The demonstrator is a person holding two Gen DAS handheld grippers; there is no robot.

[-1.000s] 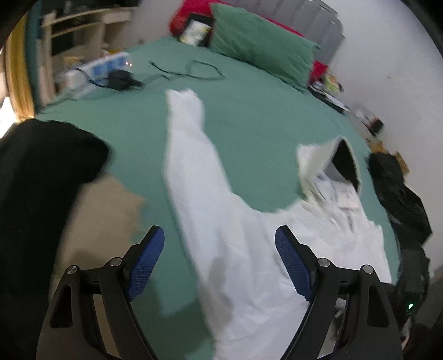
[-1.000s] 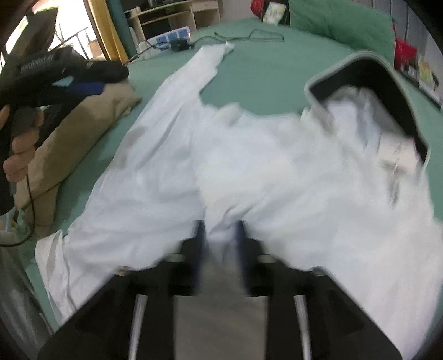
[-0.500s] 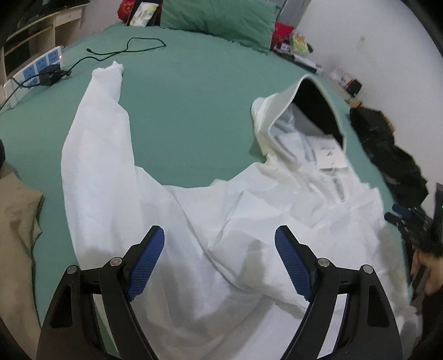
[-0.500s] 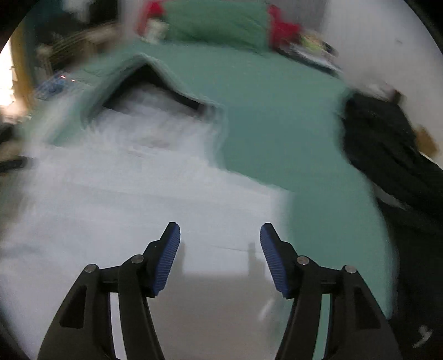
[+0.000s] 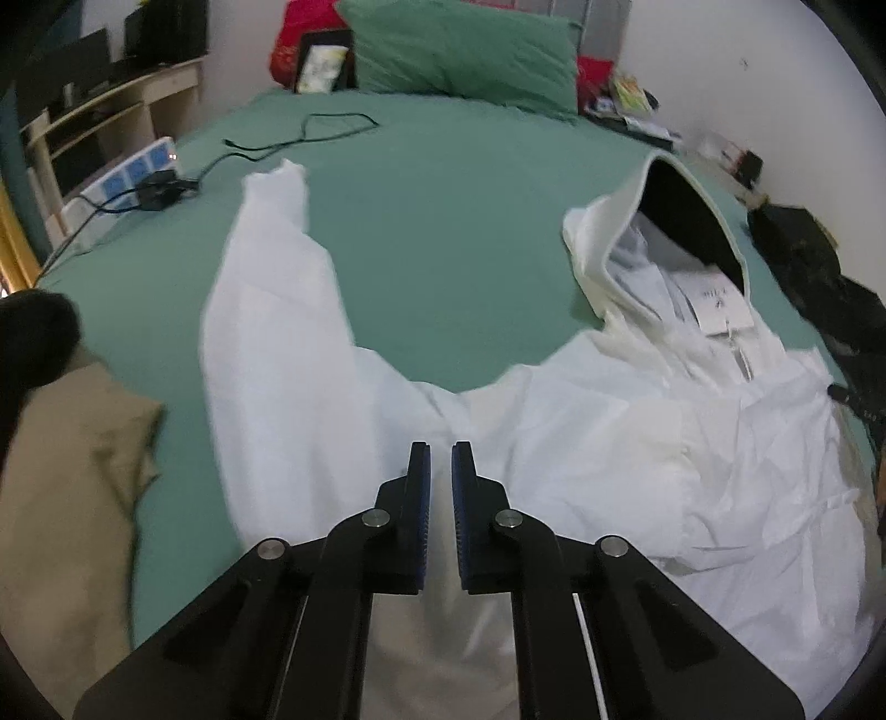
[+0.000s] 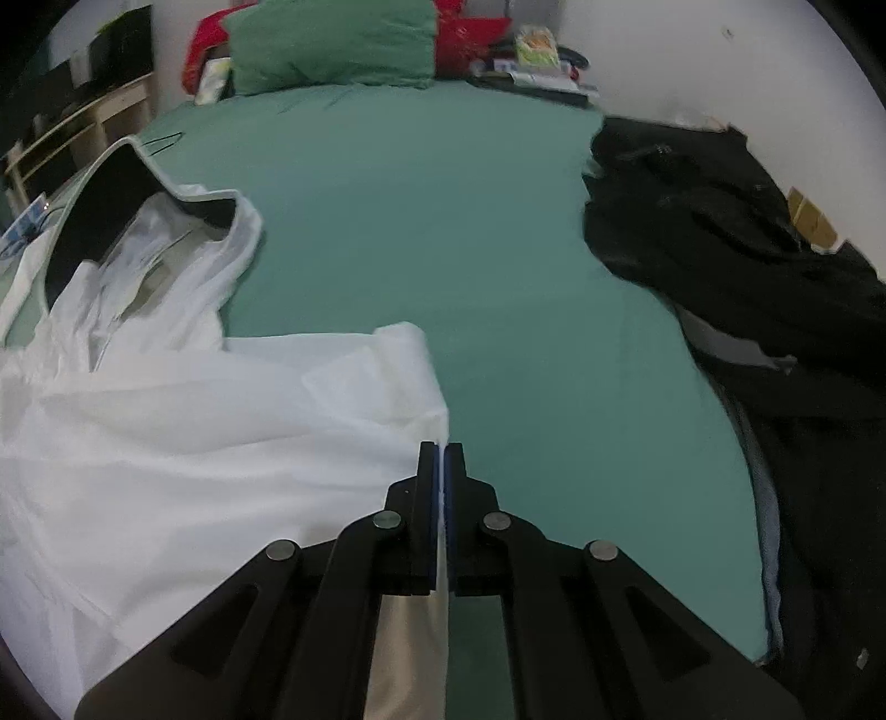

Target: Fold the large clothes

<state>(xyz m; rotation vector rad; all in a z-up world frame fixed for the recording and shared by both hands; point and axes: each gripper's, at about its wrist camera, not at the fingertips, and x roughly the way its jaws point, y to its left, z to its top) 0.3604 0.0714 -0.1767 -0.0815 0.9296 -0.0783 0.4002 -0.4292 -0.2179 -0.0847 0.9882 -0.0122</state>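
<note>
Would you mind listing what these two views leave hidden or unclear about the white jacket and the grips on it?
- Left wrist view: the left gripper is closing over the white jacket; its fingers hide whether fabric sits between the pads.
- Right wrist view: the right gripper is shut on the jacket's edge; how much is pinched is hidden.
- Both views: the hem is cut off by the bottom edge.
- The label is too small to read.

No legible text is showing in either view. A white tag (image 5: 722, 307) is lying inside the neck of the white hooded garment (image 5: 609, 443) — it is carrying small dark marks, too small and blurred to be read. A framed picture (image 5: 321, 66) is leaning by the green pillow (image 5: 459, 52) at the head of the bed — its print is not resolving into words.
</note>
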